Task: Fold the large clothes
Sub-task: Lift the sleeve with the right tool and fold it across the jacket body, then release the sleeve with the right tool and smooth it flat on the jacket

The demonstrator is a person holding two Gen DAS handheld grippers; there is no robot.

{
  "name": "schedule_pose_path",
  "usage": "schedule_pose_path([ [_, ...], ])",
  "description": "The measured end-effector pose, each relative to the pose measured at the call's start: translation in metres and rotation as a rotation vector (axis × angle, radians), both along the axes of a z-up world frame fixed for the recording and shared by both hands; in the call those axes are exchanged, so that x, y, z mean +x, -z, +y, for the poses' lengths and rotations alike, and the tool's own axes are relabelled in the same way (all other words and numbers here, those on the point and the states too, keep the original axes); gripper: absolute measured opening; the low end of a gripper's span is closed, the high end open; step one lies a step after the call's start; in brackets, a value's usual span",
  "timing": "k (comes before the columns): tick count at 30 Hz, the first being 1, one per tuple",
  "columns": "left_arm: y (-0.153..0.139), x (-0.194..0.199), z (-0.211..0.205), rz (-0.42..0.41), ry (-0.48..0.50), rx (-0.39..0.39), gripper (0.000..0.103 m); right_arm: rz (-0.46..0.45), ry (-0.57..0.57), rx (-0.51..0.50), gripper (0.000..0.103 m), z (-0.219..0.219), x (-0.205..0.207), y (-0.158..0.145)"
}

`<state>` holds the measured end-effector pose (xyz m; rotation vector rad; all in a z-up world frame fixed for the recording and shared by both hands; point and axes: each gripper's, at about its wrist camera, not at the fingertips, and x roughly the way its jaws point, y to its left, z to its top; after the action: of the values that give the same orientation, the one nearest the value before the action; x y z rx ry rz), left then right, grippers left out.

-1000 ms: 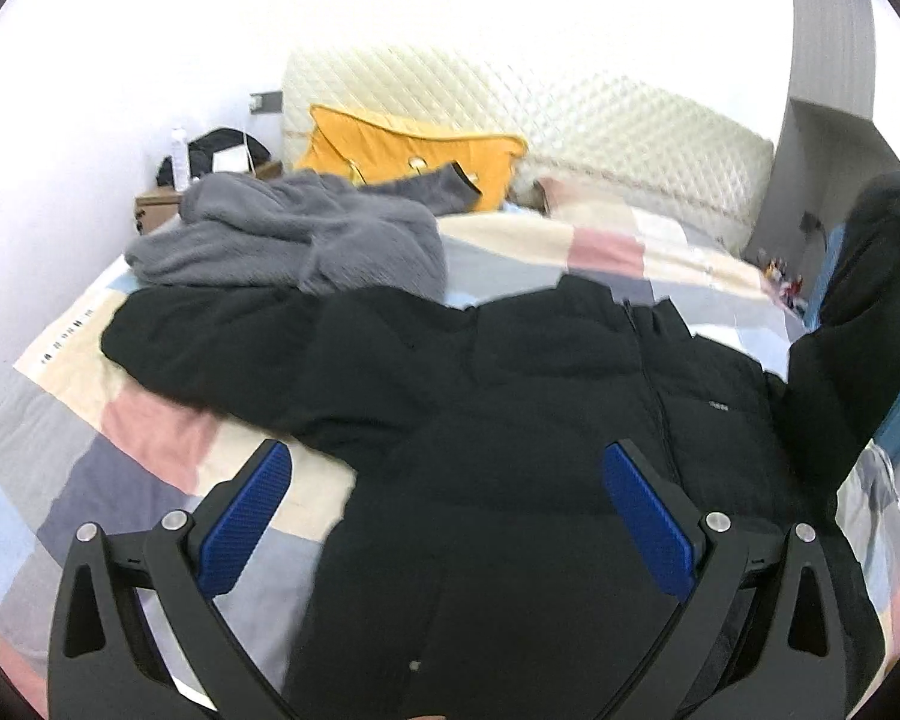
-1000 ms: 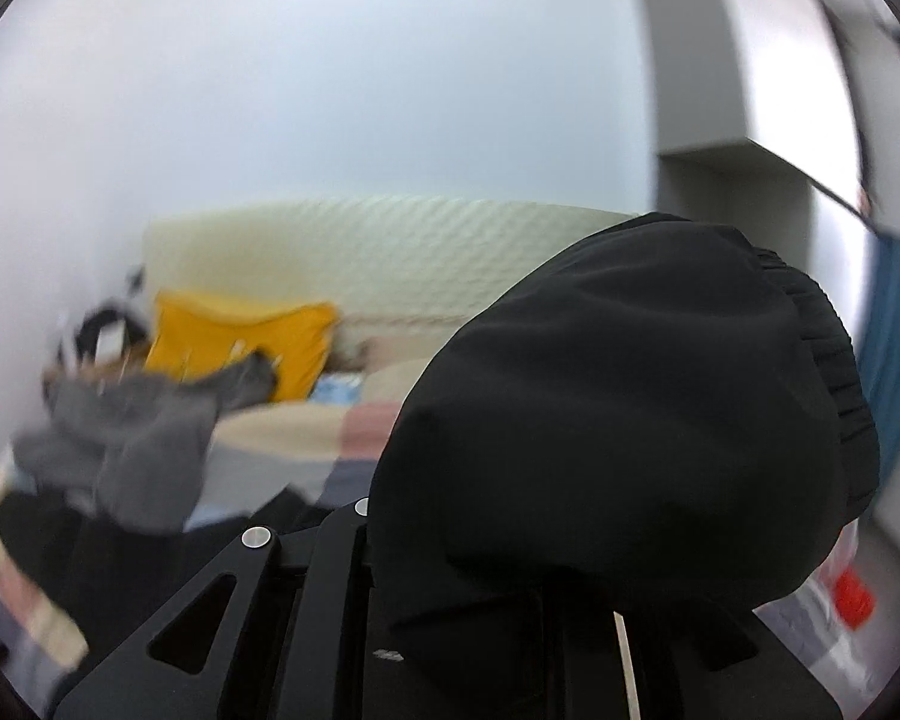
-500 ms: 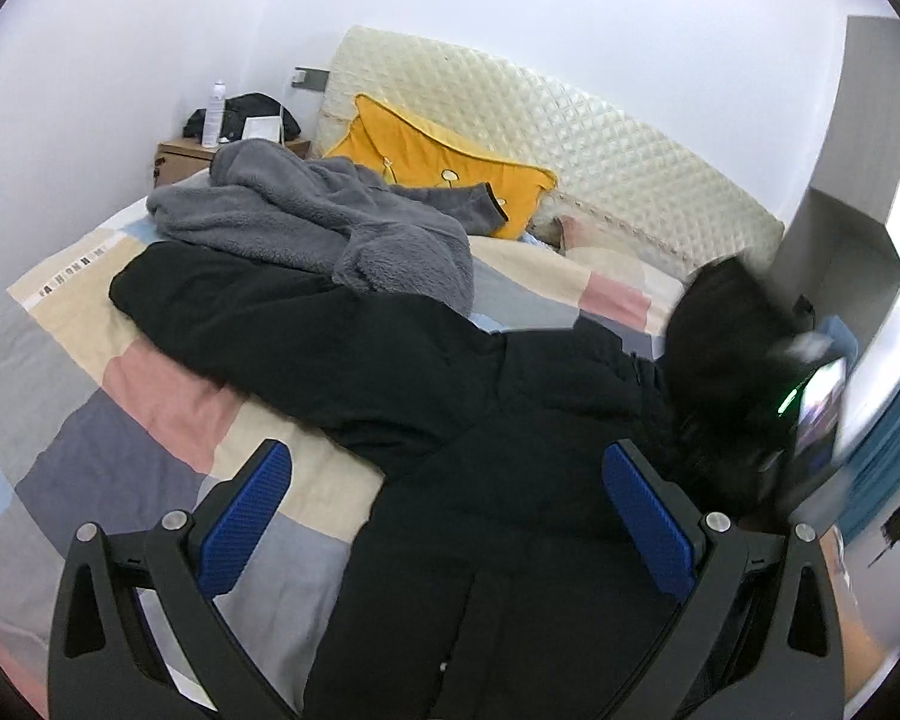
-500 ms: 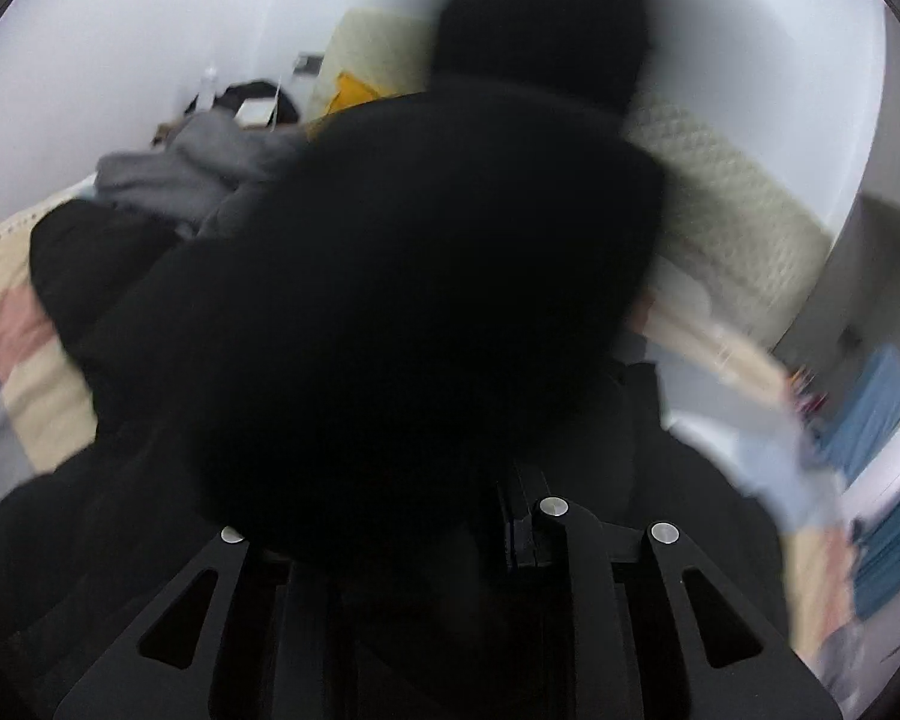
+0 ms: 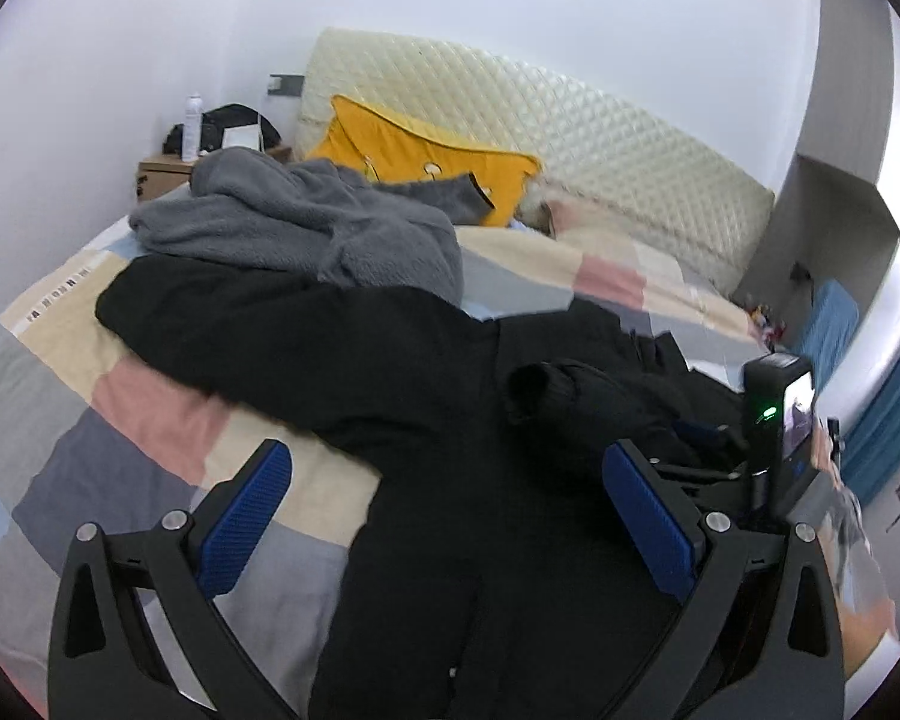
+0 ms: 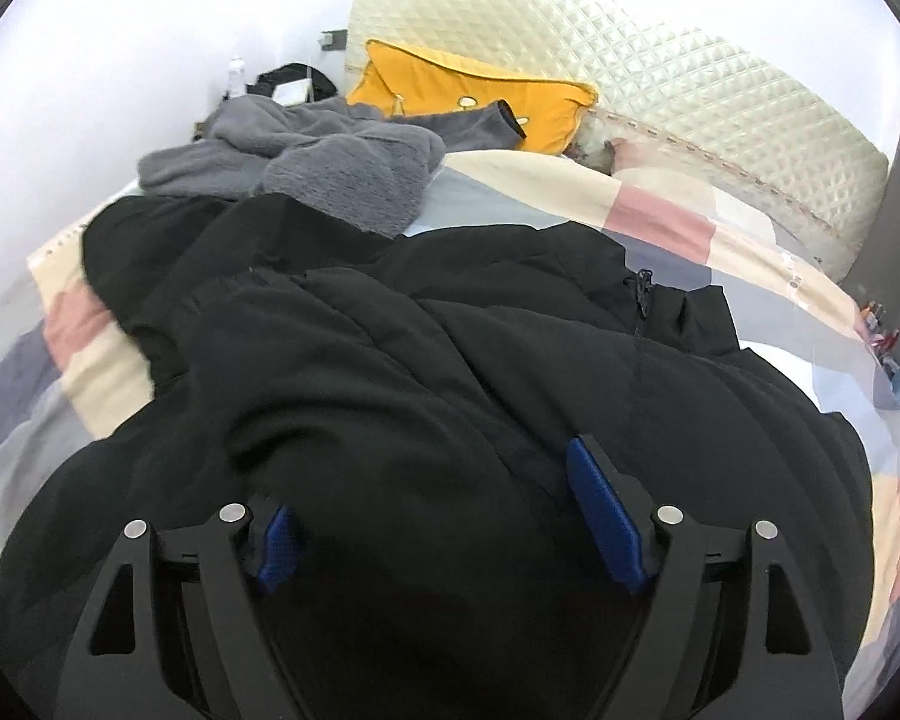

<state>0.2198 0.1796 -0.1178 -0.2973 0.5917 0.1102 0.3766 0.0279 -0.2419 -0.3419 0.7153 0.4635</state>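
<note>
A large black jacket lies spread on the bed, one sleeve stretched out to the left. Its other sleeve, cuff showing, lies folded across the body. My left gripper hovers open over the jacket's lower part with nothing gripped. My right gripper sits low on the jacket; its jaws are opening, and black fabric bulges between the blue pads without being pinched. The left pad is half buried in cloth. The right gripper's camera body shows at the right of the left wrist view.
A grey fleece garment is heaped behind the jacket, with a yellow pillow and a quilted headboard beyond. The patchwork bedspread lies bare to the left. A nightstand carries a bottle. A blue curtain hangs at the right.
My right gripper came down from high up with the black sleeve, laid it across the jacket's body, and went from shut to wide. The left gripper shifted only a little.
</note>
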Motion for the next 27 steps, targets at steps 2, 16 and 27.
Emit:
schedule_pose_path([
  [2, 0.001, 0.001, -0.007, 0.006, 0.012, 0.011, 0.103, -0.003, -0.021, 0.010, 0.079, -0.015, -0.016, -0.005],
  [16, 0.012, -0.001, -0.081, 0.007, 0.116, 0.134, 0.103, -0.082, 0.345, 0.222, 0.091, -0.216, -0.064, -0.017],
  [27, 0.029, 0.011, -0.092, 0.056, 0.110, 0.133, 0.103, 0.031, 0.545, 0.221, 0.092, -0.300, -0.063, 0.041],
])
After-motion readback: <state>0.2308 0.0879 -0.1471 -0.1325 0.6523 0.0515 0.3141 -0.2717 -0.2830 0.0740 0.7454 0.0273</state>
